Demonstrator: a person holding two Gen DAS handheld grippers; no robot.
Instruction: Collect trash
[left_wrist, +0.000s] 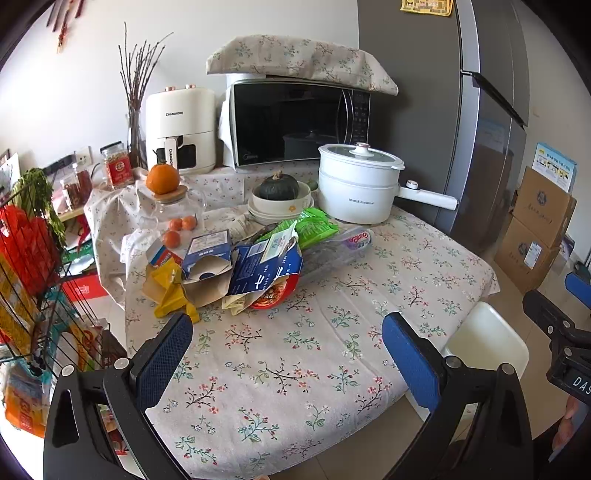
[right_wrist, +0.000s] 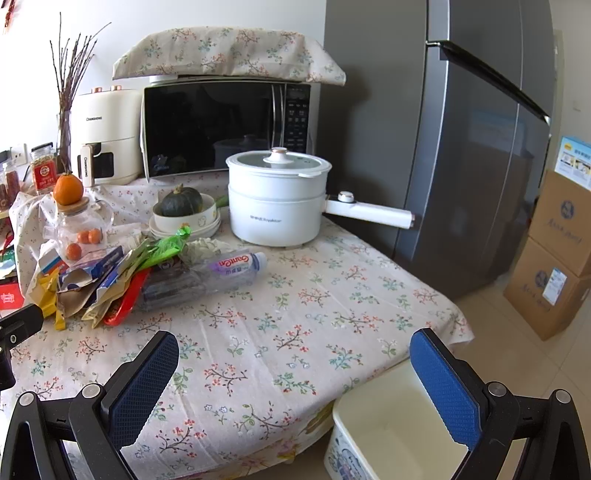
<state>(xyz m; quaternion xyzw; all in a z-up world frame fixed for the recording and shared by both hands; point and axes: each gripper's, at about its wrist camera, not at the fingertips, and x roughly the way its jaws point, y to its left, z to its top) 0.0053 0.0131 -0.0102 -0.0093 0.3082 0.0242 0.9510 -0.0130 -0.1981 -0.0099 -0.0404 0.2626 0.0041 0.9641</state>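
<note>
Table with floral cloth (right_wrist: 295, 332), seen from both wrist cameras. The left gripper (left_wrist: 288, 332) hovers above the near part of the cloth, its blue-padded fingers (left_wrist: 166, 354) spread wide with nothing between them. The right gripper (right_wrist: 295, 369) is likewise spread and empty, above the table's near right corner. The trash pile (left_wrist: 229, 269) lies on the cloth toward the left side, well apart from both grippers: torn blue-and-white cartons (left_wrist: 258, 266), a yellow wrapper (left_wrist: 170, 291), a green wrapper (left_wrist: 314, 225), and a red-rimmed container (right_wrist: 122, 310), possibly a noodle bowl, mostly hidden under the paper. A crushed clear plastic bottle (right_wrist: 221, 273) lies flat at the pile's right edge, its long axis running left to right, its capped end (right_wrist: 260, 260) pointing right and slightly toward the white electric pot (right_wrist: 277, 206). A cream bin (right_wrist: 388, 435) stands on the floor just beside the table's near right corner, open side up.
</note>
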